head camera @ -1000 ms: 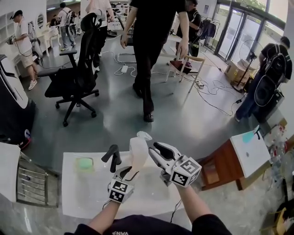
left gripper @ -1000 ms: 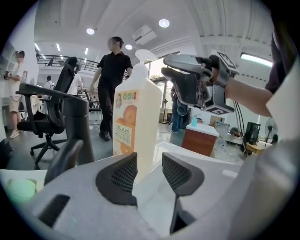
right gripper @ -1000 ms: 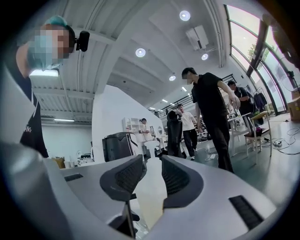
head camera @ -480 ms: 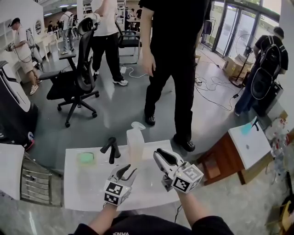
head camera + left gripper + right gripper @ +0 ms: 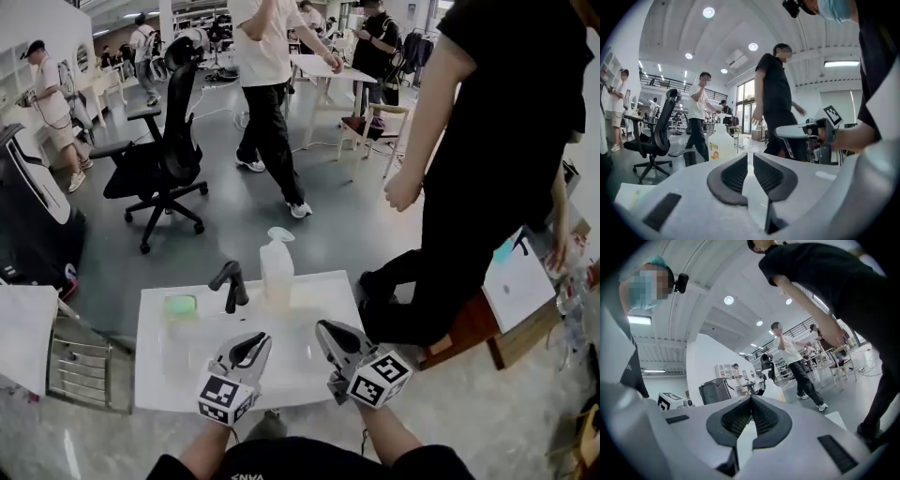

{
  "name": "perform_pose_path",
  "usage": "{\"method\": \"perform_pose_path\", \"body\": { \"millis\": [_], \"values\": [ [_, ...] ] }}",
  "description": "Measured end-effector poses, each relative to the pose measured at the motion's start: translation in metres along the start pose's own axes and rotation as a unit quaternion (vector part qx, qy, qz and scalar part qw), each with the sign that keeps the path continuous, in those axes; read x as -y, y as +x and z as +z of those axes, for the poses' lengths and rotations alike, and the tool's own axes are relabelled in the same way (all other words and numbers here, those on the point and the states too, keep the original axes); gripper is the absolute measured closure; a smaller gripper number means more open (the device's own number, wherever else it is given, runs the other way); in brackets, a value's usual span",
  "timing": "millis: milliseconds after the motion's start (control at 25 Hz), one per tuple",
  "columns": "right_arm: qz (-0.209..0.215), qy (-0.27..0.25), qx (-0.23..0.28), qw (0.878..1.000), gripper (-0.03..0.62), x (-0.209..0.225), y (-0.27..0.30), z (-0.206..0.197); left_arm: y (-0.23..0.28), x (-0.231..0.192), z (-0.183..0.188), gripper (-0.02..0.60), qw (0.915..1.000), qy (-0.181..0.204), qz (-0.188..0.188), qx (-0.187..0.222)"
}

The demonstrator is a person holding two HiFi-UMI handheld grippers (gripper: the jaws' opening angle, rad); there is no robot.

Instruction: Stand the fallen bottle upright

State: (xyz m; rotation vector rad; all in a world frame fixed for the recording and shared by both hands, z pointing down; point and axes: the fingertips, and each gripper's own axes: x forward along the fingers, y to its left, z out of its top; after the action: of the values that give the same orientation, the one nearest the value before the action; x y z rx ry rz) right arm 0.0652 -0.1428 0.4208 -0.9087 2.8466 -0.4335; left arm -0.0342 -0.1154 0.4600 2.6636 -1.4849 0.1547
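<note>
The white table (image 5: pixel 155 384) lies crosswise in front of you. The bottle (image 5: pixel 277 272) is near its far edge and already upright, with its long axis vertical, nozzle on top and base on the tabletop. A black bent fixture (image 5: pixel 230 284) stands just to its left. The bottle lies ahead of both claws and between their lines, well apart from each, so neither hand is clearly nearer. Judged from this, no further reach looks needed. Your left gripper (image 5: pixel 249 343) hovers over the near half, pointing about level toward the bottle; its jaws have just been closing to a thin slit, with nothing between them. Your right gripper (image 5: pixel 330 331) hangs beside it, also level; its jaws have just closed tip to tip, empty
</note>
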Motion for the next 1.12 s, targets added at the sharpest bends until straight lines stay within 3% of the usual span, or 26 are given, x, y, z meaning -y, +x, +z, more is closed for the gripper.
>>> {"method": "perform_pose_path", "body": {
  "millis": [760,1120],
  "values": [
    [-0.066,0.039,-0.035,0.996,0.589,-0.024,-0.085,-0.061,-0.064,0.045,-0.024,0.557,0.9998,0.013,0.003,-0.013],
    [-0.091,0.04,-0.034,0.994,0.589,-0.029,-0.111,-0.065,-0.074,0.065,-0.028,0.558,0.9998,0.013,-0.001,-0.018]
  ]
}}
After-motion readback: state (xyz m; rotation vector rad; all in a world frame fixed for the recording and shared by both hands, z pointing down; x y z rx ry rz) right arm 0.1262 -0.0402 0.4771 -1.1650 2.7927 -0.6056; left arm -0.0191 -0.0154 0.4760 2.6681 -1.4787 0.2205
